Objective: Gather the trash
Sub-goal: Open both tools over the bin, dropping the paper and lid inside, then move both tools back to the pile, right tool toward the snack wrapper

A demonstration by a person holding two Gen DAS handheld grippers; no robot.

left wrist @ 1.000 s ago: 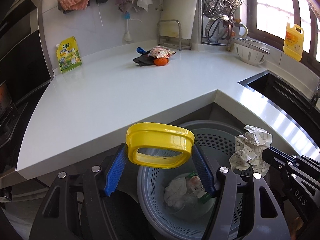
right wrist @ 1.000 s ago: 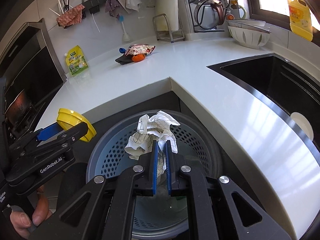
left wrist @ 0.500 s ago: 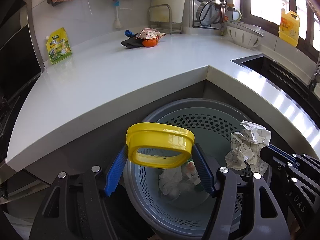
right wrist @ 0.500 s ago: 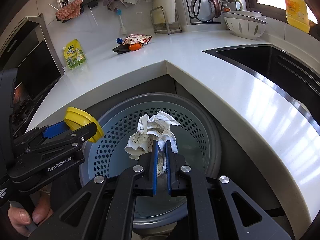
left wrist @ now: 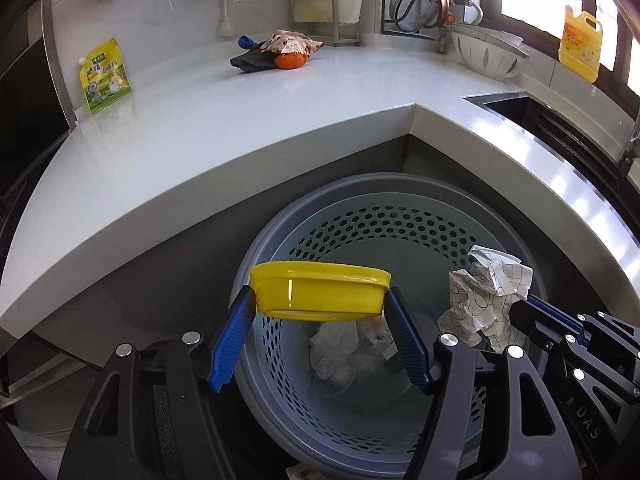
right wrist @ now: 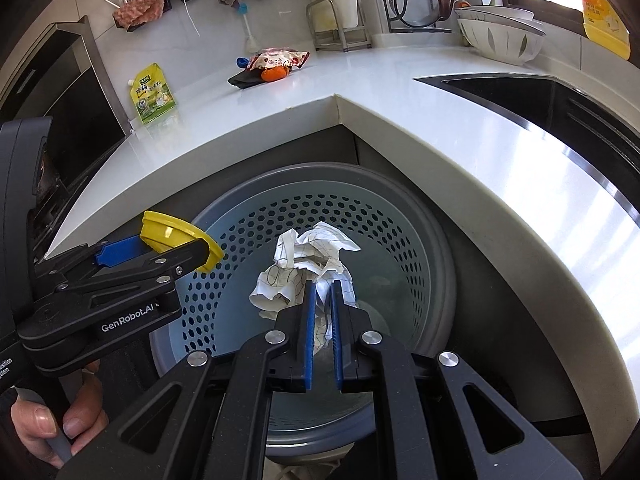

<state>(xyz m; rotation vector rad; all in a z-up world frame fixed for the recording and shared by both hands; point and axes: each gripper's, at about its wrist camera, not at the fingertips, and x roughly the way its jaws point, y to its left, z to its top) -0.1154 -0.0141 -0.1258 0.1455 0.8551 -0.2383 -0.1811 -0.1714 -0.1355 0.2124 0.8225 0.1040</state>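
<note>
Left tongs (left wrist: 322, 312): they squeeze a round yellow plastic lid (left wrist: 320, 295) from both sides. The lid hangs right over the open top of the bin.

Right tongs (right wrist: 321, 304): they are pinched tight on a crumpled white paper ball with thin dark lines (right wrist: 306, 270). The paper ball also hangs over the bin's open top.

Bin: a round grey plastic basket with many small holes (left wrist: 400, 220). It stands on the floor, tucked into the inner corner of the worktop.

Already in the bin: some white scrunched paper (left wrist: 332, 346) lies at the bottom, with a clear cup-like thing and a small packet beside it. That part of the job looks done.

In hand now: the lid and the paper ball are ready to drop. It looks like both tongs only need to let go.

What is left: on the white stone worktop (left wrist: 200, 128), far from the bin, sits a little pile (left wrist: 276, 50) of a patterned wrapper, something orange, a dark piece and something blue. It likely needs picking up too.

Maybe trash: a yellow-green pouch (left wrist: 105, 76) leans on the wall. One cannot tell if it is trash.
</note>
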